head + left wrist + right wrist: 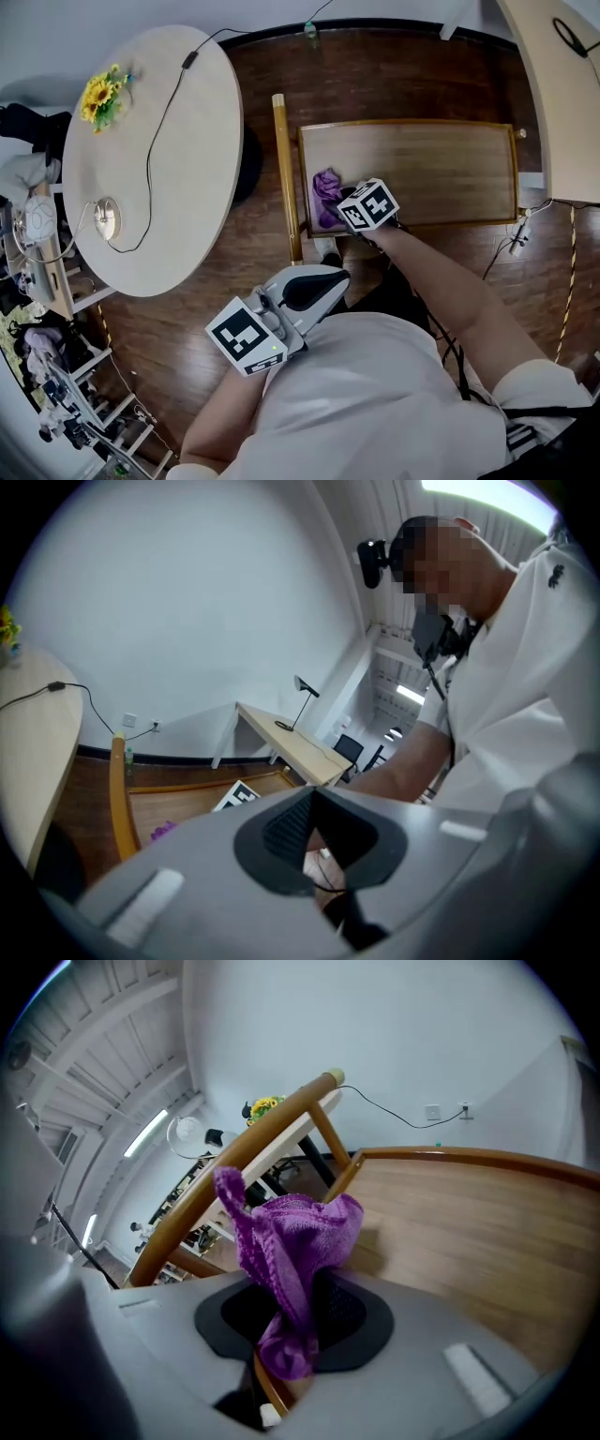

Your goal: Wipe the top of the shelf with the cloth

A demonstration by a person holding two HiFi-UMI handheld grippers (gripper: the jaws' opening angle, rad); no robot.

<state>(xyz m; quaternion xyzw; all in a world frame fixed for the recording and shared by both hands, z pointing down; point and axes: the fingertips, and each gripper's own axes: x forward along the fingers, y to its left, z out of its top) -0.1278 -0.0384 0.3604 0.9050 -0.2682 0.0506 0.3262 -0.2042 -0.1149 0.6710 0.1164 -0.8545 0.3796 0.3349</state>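
While right gripper [292, 1316] is clamping purple cloth [298, 1232] at left end of shelf top [469, 1227], left gripper [314, 846] idling closed and empty, pressing it flat before sweeping is looking wise.

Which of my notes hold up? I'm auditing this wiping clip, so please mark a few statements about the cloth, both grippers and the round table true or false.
1. The right gripper is shut on the purple cloth. True.
2. The cloth sits at the right end of the shelf top. False: it is at the left end, next to the wooden rail.
3. The left gripper holds a second cloth. False: nothing is between its jaws.
4. Yellow flowers lie on the round table. True.
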